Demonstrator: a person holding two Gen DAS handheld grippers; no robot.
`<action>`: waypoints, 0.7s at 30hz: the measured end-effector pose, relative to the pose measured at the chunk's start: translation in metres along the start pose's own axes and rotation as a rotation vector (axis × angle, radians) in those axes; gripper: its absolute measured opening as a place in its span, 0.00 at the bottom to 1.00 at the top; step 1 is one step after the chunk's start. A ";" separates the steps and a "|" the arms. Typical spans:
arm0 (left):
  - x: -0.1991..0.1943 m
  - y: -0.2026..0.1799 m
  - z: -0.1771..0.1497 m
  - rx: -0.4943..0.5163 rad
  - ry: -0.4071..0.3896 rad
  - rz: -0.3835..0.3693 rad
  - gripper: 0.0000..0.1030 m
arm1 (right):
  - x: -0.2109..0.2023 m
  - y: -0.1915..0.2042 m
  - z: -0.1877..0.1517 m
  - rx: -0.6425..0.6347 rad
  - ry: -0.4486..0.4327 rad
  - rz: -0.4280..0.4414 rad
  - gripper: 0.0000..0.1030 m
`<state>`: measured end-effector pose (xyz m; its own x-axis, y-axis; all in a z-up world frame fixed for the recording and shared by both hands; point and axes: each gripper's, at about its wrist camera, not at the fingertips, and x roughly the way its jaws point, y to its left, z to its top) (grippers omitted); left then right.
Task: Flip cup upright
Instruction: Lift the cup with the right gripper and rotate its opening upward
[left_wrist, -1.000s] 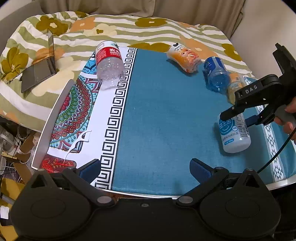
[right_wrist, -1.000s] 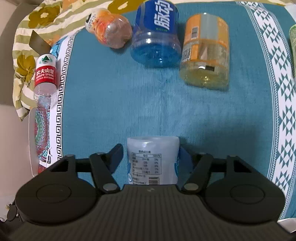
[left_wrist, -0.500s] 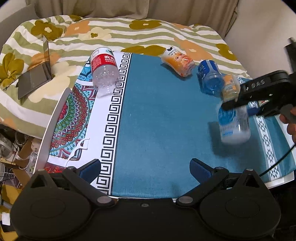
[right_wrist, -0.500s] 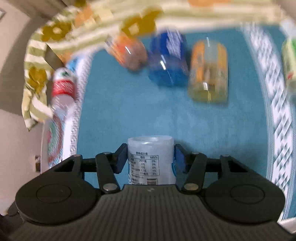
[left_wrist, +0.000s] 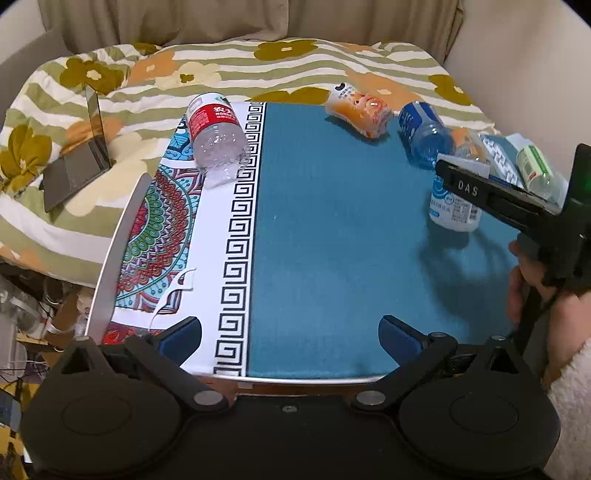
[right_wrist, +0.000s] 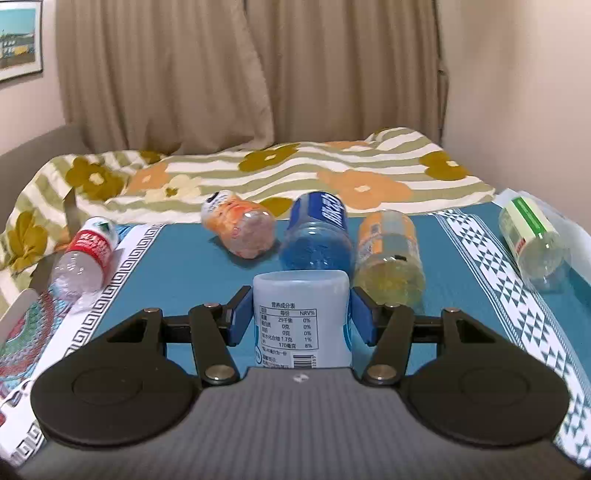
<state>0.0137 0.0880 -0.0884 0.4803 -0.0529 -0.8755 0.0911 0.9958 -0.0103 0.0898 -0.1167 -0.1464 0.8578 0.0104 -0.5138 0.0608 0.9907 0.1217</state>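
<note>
The cup is a pale blue-white bottle-cup (right_wrist: 302, 319) with a nutrition label. It stands on end between the blue pads of my right gripper (right_wrist: 301, 317), which is shut on it. In the left wrist view the same cup (left_wrist: 455, 208) is held just above the teal cloth (left_wrist: 332, 221) at the right, partly behind the black right gripper (left_wrist: 456, 184). My left gripper (left_wrist: 290, 332) is open and empty over the table's near edge.
Other cut bottles lie on their sides: red-label (left_wrist: 216, 138), orange (left_wrist: 360, 110), blue (left_wrist: 423, 134), yellow (right_wrist: 388, 254) and green-label (right_wrist: 532, 236). A laptop (left_wrist: 79, 162) sits on the flowered bedding to the left. Curtains hang behind.
My right gripper lifted the cup off the cloth and turned it from lying flat to standing on end. My left gripper drew back a little.
</note>
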 end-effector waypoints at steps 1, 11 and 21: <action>0.000 0.000 -0.001 0.004 0.001 0.004 1.00 | -0.001 -0.001 -0.005 0.007 -0.014 -0.002 0.70; 0.000 -0.007 -0.001 0.043 -0.022 0.000 1.00 | -0.022 0.001 -0.018 -0.044 -0.018 0.006 0.71; 0.001 -0.009 0.001 0.021 -0.022 -0.018 1.00 | -0.033 -0.001 -0.019 -0.069 0.055 0.034 0.71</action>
<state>0.0138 0.0785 -0.0889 0.4972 -0.0724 -0.8646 0.1176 0.9929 -0.0155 0.0518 -0.1155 -0.1457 0.8294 0.0494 -0.5565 -0.0047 0.9967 0.0815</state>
